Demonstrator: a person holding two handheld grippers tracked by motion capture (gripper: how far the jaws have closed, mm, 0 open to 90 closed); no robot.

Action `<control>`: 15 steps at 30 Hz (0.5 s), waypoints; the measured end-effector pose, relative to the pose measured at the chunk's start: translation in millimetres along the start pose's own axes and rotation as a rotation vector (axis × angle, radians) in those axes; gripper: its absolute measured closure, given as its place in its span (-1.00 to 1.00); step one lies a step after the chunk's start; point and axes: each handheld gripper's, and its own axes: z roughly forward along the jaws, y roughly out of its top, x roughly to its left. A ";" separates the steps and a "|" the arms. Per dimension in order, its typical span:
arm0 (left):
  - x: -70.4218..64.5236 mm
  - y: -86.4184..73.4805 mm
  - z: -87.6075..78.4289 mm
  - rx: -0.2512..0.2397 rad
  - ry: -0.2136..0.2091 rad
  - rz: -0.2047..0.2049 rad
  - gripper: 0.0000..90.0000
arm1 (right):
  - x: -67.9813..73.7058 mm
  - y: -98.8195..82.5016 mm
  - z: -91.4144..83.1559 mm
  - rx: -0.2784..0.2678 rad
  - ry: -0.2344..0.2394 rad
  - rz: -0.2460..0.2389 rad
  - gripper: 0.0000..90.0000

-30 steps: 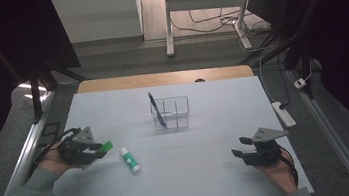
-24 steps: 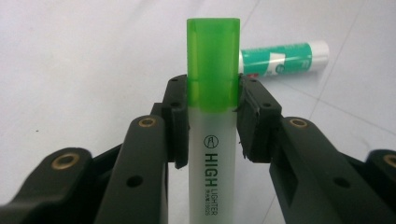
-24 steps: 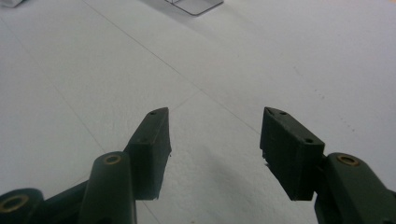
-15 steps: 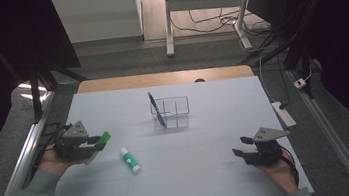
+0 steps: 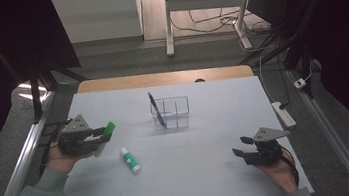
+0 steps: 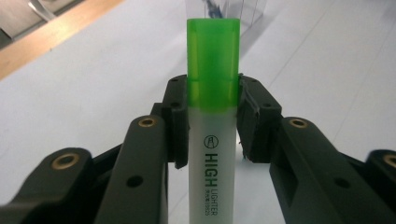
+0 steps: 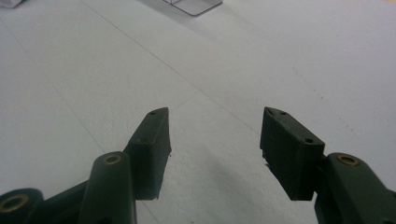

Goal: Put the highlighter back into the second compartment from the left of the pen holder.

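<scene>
Green-capped white plastic highlighter (image 6: 212, 116) is sitting clamped between my left gripper (image 5: 98, 137)'s black jaws, lifted off the white table (image 5: 212, 174), its long axis running along the jaws with the cap pointing ahead at the clear acrylic compartment organiser (image 5: 171, 112), which is standing well apart toward the table's middle. I'm judging the left hand is nearer to it. My right gripper (image 7: 214, 135) is resting with jaws apart, gripping nothing.
</scene>
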 end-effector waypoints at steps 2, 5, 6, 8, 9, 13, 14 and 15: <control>-0.9 3.2 1.6 -0.017 0.000 -0.006 0.48 | 0.1 0.0 0.0 0.000 0.000 0.000 -0.05; -2.2 8.9 5.2 -0.038 0.004 -0.015 0.48 | 0.0 0.0 -0.2 -0.001 -0.001 0.001 -0.05; -2.8 10.7 6.7 -0.046 0.001 -0.018 0.48 | 0.0 0.0 -0.2 0.000 -0.001 0.001 -0.05; -4.4 14.3 9.8 -0.056 -0.001 -0.014 0.47 | -0.1 -0.1 -0.1 0.000 -0.001 0.001 -0.05; -5.4 16.5 11.9 -0.061 -0.002 -0.009 0.48 | -0.1 -0.1 -0.1 0.000 -0.001 0.001 -0.05; -8.1 22.4 18.2 -0.077 -0.007 -0.006 0.47 | -0.1 -0.1 -0.2 -0.001 -0.002 0.001 -0.05; -8.7 23.9 19.7 -0.081 -0.010 -0.005 0.47 | -0.1 0.0 -0.3 -0.002 -0.002 0.002 -0.05; -9.3 25.3 21.2 -0.085 -0.011 -0.005 0.47 | -0.2 0.0 -0.4 -0.002 -0.002 0.001 -0.05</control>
